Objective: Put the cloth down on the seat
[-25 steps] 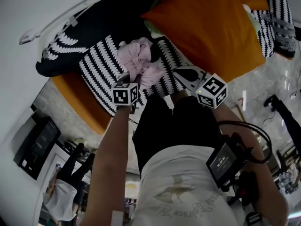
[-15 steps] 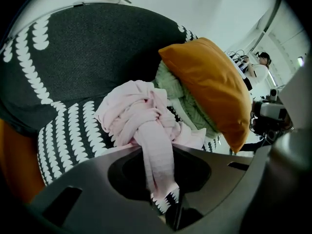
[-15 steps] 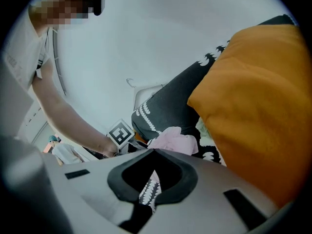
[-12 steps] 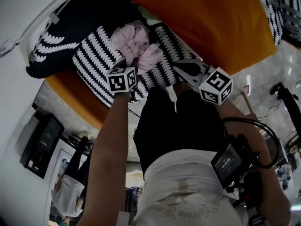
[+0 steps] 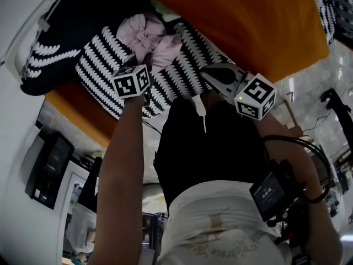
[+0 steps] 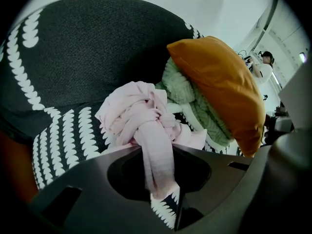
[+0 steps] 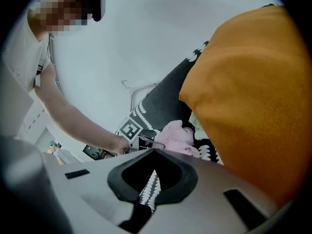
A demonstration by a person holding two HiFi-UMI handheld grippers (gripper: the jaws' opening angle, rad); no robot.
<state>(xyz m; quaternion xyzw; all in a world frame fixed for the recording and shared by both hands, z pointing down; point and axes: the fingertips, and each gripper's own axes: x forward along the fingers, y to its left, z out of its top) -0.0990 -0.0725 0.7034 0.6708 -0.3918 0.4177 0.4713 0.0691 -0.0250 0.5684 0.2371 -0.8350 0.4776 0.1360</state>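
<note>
The jaws of my left gripper (image 6: pixel 163 204) are clamped on a hanging strip of the pink cloth (image 6: pixel 136 113), which runs down between them. Just beyond the jaw tips the rest of the cloth sits in a knotted bunch on the seat (image 6: pixel 63 135), a black cover with rows of white marks. That pattern also shows through the narrow slit under the pinched strip. Past the bunch and to the right of my jaws, a pale green knitted thing (image 6: pixel 183 84) is tucked beneath an orange cushion (image 6: pixel 219 82). Straight ahead behind the cloth rises a dark cushion (image 6: pixel 87 48) edged with the same white marks.

The jaws of my right gripper (image 7: pixel 148 189) are drawn together with nothing in them; only a thin sliver of the seat's pattern shows between them. Just past their tips lies the pink bunch, with my left gripper at its near left side and my left arm (image 7: pixel 73 116) reaching in from the left. The orange cushion fills the space to the right of these jaws, and a plain white wall (image 7: pixel 161 38) stands farthest off.
</note>
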